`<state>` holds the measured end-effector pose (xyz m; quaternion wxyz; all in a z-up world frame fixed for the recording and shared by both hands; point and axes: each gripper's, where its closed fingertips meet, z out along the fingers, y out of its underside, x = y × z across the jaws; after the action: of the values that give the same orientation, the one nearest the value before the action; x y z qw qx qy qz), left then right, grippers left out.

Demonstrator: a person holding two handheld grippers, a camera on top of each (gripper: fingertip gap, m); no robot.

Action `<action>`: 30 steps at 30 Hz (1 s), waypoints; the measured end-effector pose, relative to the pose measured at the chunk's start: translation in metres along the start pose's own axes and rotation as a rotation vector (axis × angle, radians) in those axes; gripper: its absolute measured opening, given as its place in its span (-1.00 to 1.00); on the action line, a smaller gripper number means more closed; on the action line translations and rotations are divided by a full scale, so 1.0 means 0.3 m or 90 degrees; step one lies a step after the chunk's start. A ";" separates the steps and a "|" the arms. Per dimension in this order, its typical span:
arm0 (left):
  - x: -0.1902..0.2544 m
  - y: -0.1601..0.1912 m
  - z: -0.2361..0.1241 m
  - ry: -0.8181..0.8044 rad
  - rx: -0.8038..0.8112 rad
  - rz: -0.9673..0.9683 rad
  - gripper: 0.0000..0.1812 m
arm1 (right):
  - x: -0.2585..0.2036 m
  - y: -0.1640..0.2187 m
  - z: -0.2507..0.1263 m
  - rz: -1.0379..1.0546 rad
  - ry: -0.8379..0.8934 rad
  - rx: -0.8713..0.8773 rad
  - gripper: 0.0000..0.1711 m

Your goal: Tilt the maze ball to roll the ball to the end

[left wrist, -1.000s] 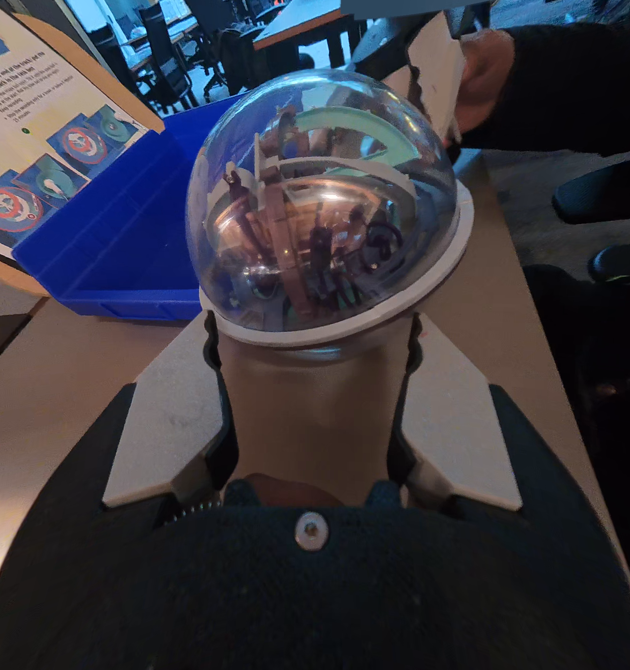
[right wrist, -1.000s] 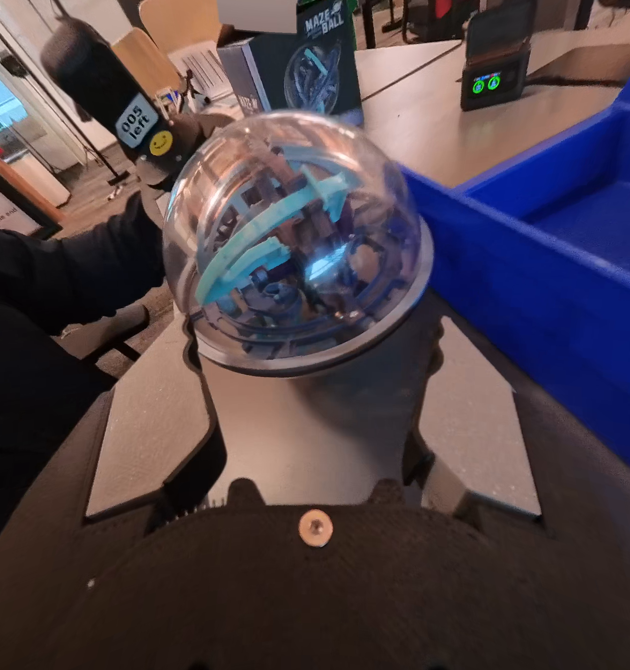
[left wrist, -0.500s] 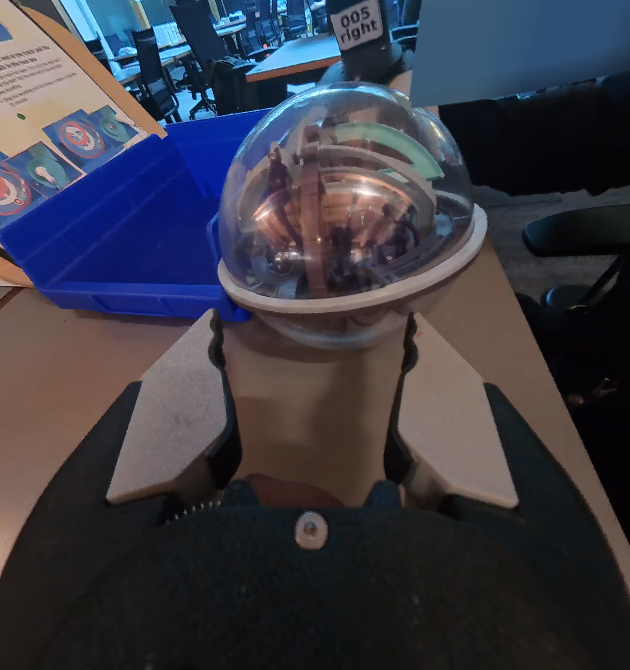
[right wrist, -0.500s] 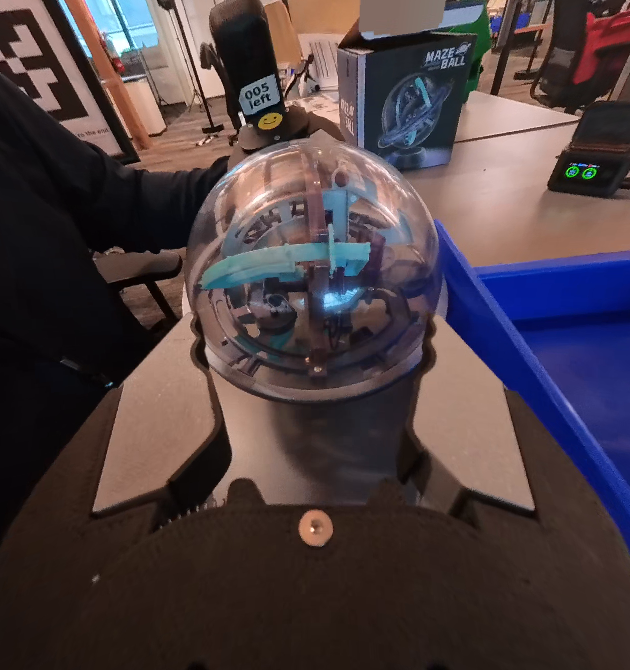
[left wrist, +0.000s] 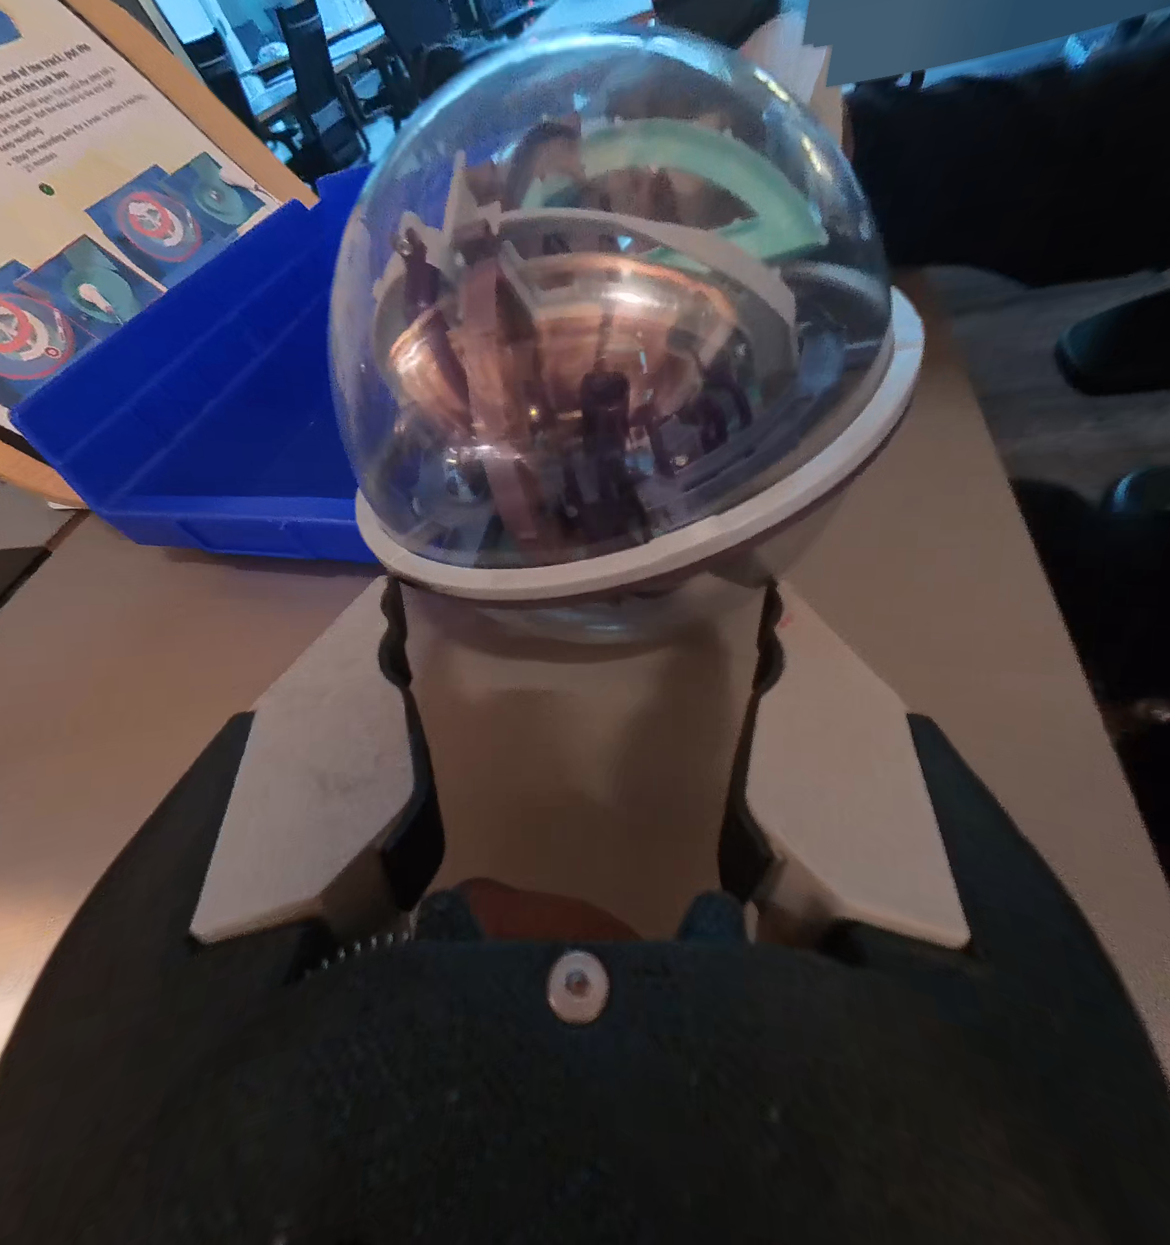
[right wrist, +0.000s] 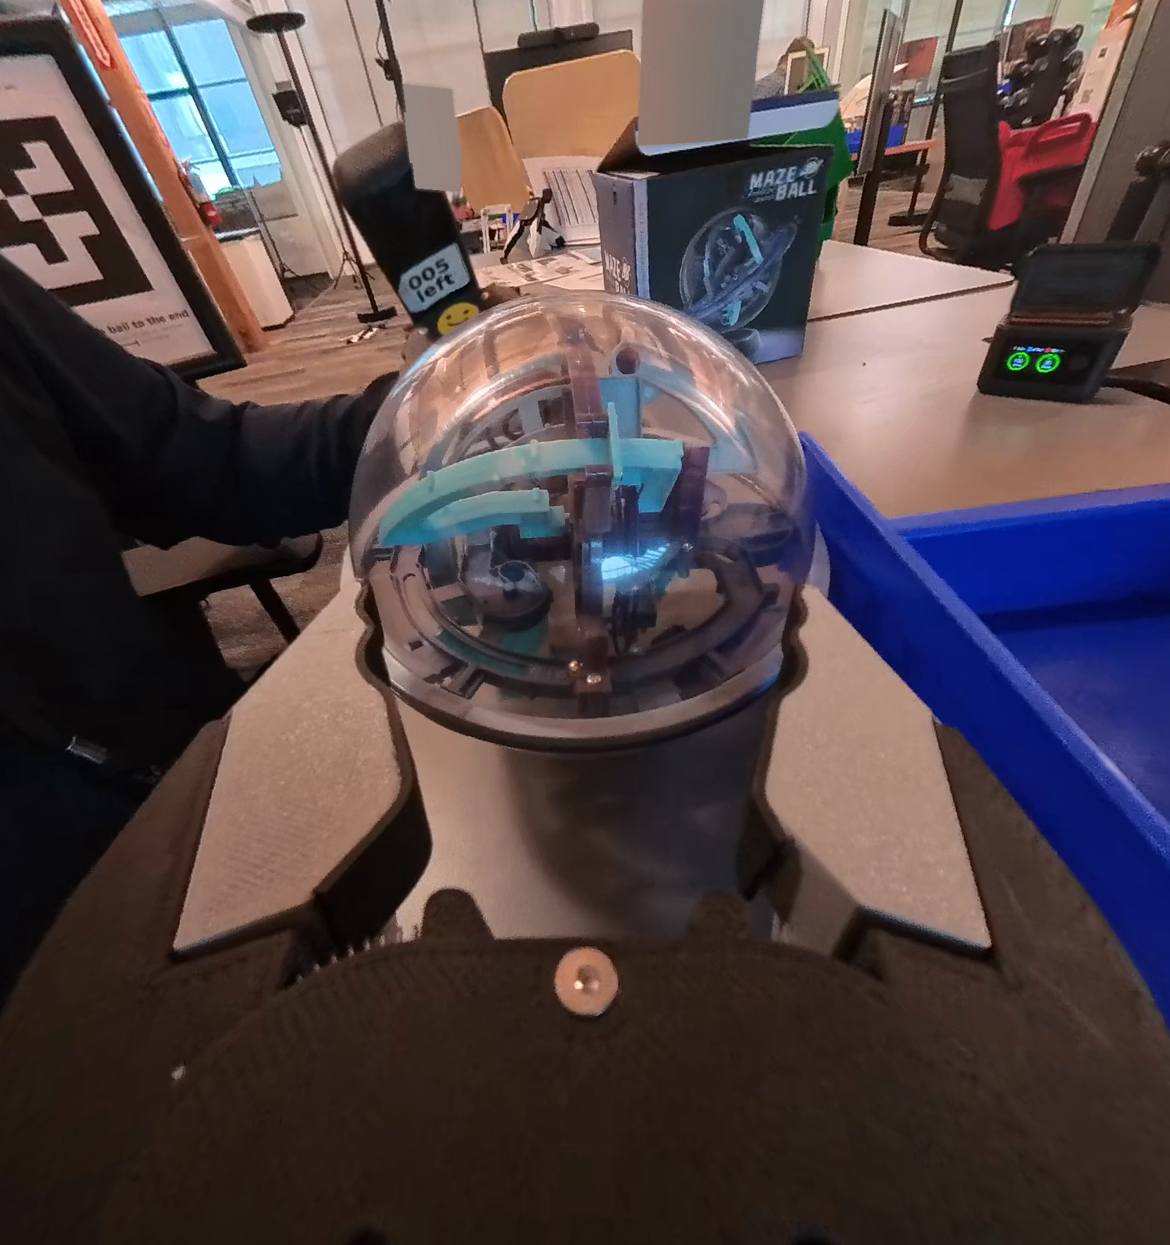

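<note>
The maze ball (left wrist: pixel 609 323) is a clear sphere with a white rim and teal, white and brown tracks inside. It is held above the tan table (left wrist: pixel 131 674) between both grippers. My left gripper (left wrist: pixel 582 606) is shut on its lower half, and the rim slopes down to the left. In the right wrist view the maze ball (right wrist: pixel 575 525) sits in my right gripper (right wrist: pixel 582 626), whose fingers clasp its sides. A small silvery ball (right wrist: pixel 514 579) shows low inside on a track. The left gripper's black handle (right wrist: pixel 393 202) rises behind the sphere.
A blue bin (left wrist: pixel 218 418) stands close to the sphere; it also shows in the right wrist view (right wrist: pixel 1040 606). An instruction board (left wrist: pixel 63 202) leans behind it. The toy's box (right wrist: pixel 717 249) and a small device with green lights (right wrist: pixel 1053 337) stand farther back. A person's dark sleeve (right wrist: pixel 198 458) is at the left.
The maze ball has been turned and tilted between the two grippers. In the left wrist view it has come closer and its rim slopes more; in the right wrist view it sits more level.
</note>
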<state>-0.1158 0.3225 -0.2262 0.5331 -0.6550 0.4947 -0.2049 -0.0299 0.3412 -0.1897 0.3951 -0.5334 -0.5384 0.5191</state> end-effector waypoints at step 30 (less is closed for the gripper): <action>-0.005 0.004 0.007 -0.002 -0.002 0.008 0.17 | 0.004 0.005 0.006 -0.007 -0.003 0.024 0.35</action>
<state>-0.1152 0.3250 -0.2276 0.5338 -0.6532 0.4984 -0.1998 -0.0314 0.3418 -0.1917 0.4067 -0.5215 -0.5322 0.5286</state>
